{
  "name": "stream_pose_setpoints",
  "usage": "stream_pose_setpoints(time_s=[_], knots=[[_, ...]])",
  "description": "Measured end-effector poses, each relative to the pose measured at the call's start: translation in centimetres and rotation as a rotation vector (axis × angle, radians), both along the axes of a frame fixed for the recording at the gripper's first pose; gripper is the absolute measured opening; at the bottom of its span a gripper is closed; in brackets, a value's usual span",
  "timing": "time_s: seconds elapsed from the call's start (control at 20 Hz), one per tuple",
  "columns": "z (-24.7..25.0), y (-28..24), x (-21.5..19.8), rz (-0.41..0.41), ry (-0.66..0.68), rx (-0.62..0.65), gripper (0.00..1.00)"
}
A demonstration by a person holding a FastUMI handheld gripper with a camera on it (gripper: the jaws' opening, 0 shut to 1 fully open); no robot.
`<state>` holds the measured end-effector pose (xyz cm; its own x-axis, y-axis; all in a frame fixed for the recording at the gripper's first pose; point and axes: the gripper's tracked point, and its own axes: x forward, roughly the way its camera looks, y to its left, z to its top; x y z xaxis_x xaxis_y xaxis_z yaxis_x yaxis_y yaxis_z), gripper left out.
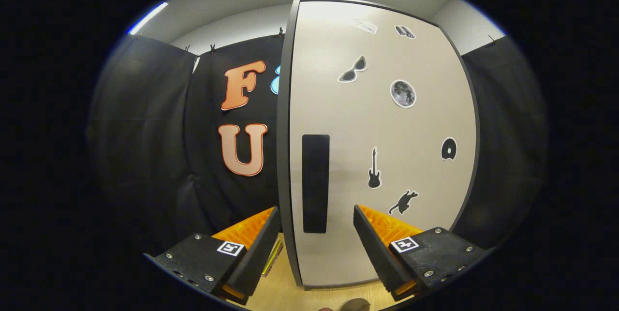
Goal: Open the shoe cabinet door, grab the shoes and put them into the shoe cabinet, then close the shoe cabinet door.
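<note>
Two fingers of gripper apart (released) w/ cabinet door handle just ahead.

Gripper fingers spread wide, closed shoe cabinet door just ahead, its dark handle between them

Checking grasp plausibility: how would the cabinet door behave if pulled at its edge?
The cabinet door looks like a flat rigid panel, so it likely swings without flexing. Its smooth face may be slippery; the dark handle, between the open gripper fingers, likely grips better.
</note>
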<state>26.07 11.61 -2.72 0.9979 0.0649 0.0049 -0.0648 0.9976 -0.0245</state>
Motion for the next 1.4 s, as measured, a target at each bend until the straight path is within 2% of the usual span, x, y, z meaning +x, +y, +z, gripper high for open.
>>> stream_pose_setpoints(time_s=[0.4, 0.55, 0.7, 0.8, 1.2, 1.4], knots=[[-0.1, 0.2, 4.0, -0.016, 0.0, -0.008, 0.92], [-0.3, 0.1, 4.4, -0.035, -0.003, -0.02, 0.78], [-0.5, 0.6, 4.3, -0.028, 0.007, -0.006, 0.47], [-0.4, 0.5, 4.3, -0.028, 0.006, -0.004, 0.37], [-0.2, 0.0, 2.4, -0.049, 0.027, 0.035, 0.3], [-0.3, -0.5, 1.1, -0.042, 0.033, 0.045, 0.3]])
